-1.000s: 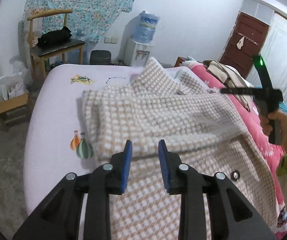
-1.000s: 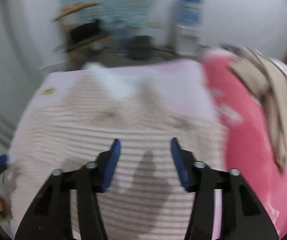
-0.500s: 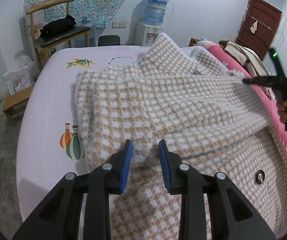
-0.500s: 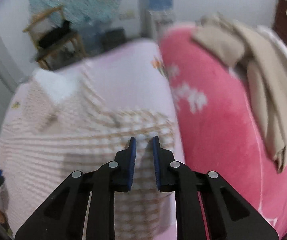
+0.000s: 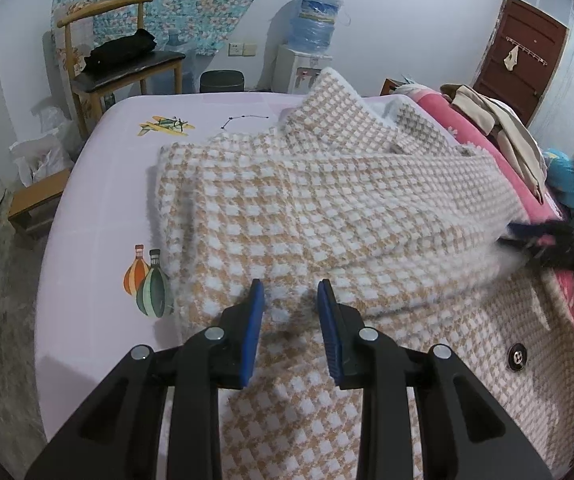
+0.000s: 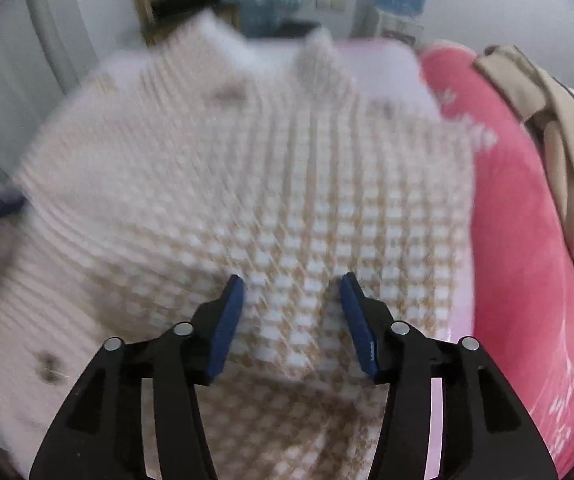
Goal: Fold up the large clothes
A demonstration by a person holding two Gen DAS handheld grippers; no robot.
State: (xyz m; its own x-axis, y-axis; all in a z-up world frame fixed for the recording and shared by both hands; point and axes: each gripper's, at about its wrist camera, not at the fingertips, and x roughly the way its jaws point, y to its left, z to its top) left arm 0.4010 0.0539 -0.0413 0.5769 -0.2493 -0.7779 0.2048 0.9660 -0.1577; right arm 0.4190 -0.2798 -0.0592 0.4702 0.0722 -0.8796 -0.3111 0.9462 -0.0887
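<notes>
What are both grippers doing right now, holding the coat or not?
Left gripper: fingers partly apart over the checked coat; a grip cannot be told.
Right gripper: opening, fingers clear of the coat below, nothing held.

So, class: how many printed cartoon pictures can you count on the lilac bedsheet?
2 clearly: a yellow aeroplane near the far edge of the sheet, and a pair of balloons left of the checked coat. The coat may hide more.
</notes>
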